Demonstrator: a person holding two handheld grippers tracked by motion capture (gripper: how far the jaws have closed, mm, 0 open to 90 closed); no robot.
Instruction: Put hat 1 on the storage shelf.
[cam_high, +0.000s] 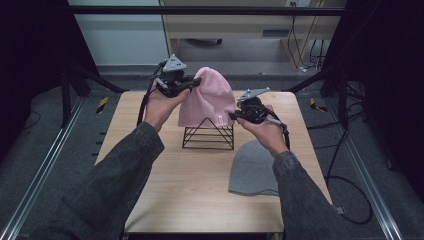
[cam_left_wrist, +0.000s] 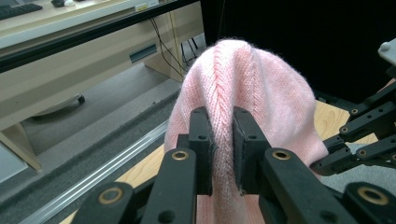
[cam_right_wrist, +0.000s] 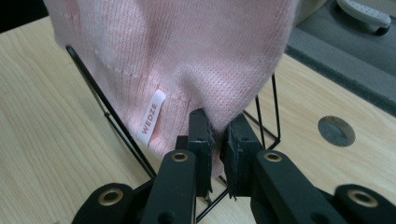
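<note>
A grey hat (cam_high: 254, 170) lies flat at the near right of the counter (cam_high: 165, 195), just beside the right sleeve and close to the right edge; the near left and middle of the counter lie bare. Farther in, a black wire stand (cam_high: 208, 134) sits mid-counter with a pink hat (cam_high: 207, 97) draped over its peak. The right claw (cam_high: 233, 115) is closed on the pink hat's lower right edge; the right gripper view shows its jaws nearly together with a pinch of knit between the pads, a white label (cam_right_wrist: 152, 117) reading WEDZE just beside them, the stand's wires running under the fabric, and a round grey plug (cam_right_wrist: 336, 130) set in the counter toward its far edge. The left claw (cam_high: 196, 81) is clamped on the hat's upper left side; the left gripper view shows its jaws (cam_left_wrist: 223, 140) narrowly apart, gripping a raised ridge of knit that runs up to the crown, with the right claw's black links at that view's right edge. Beyond the counter's far edge lie grey floor, a metal rail and pale furniture with cables.
</note>
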